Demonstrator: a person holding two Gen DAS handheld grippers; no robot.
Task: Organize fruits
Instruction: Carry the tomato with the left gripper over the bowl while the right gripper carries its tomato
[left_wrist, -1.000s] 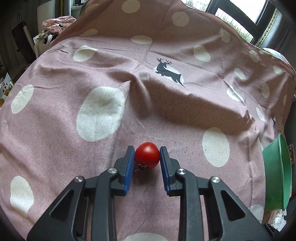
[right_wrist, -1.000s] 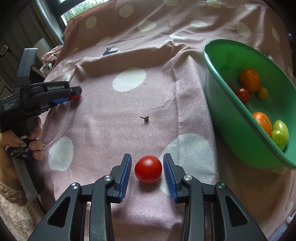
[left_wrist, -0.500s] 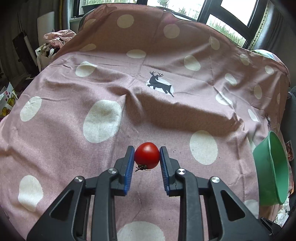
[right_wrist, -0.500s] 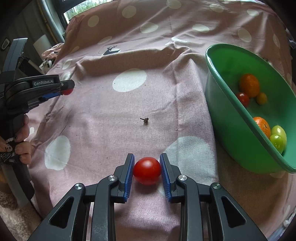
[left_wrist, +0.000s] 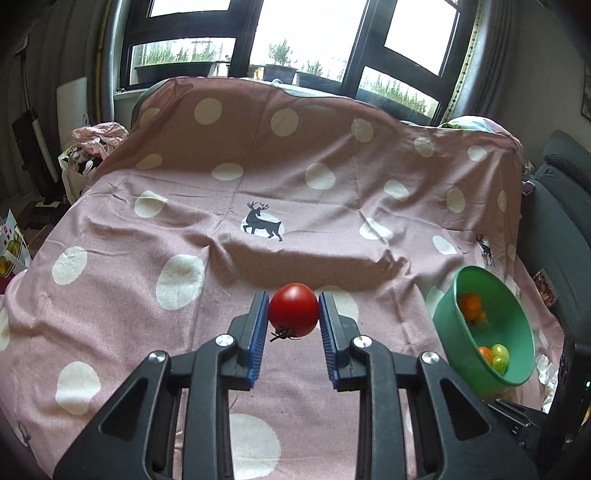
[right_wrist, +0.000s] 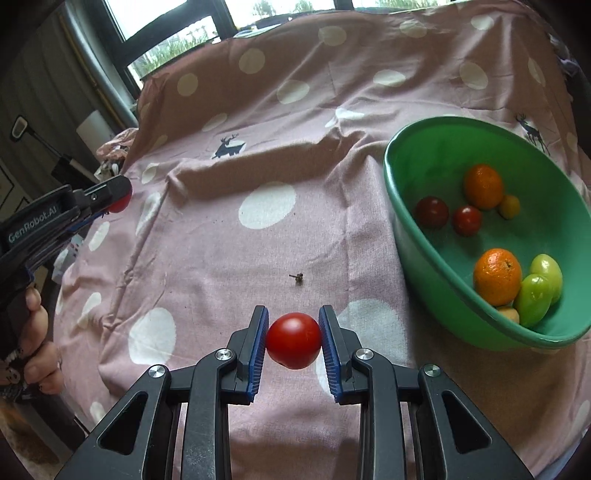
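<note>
My right tongs (right_wrist: 293, 338) have just closed: a second ago their pads stood apart on either side of the tomato (right_wrist: 293, 340), and now they pinch it, lifted just clear of the cloth (right_wrist: 207, 258). My left tongs (left_wrist: 293, 312) pinch their own tomato (left_wrist: 293, 309), stem down, as they did before, but they have risen and tipped up, so the far window (left_wrist: 295, 37) and the whole cloth now show where only cloth filled the view.

The bowl (right_wrist: 413, 229) sits on the right side of the cloth, near its right edge, tilted, holding two oranges, two dark red tomatoes, green fruits and a small yellow one. Between my right tongs and the bowl's near rim the cloth lies open; a small dry stem (right_wrist: 297, 277) lies just beyond the tongs. The middle of the cloth is bare and wrinkled, with a raised fold across it.

In the right view my left tongs are cut off at the left edge, and their tomato shows only as a red sliver. A pale fruit low in the bowl is mostly hidden.
</note>
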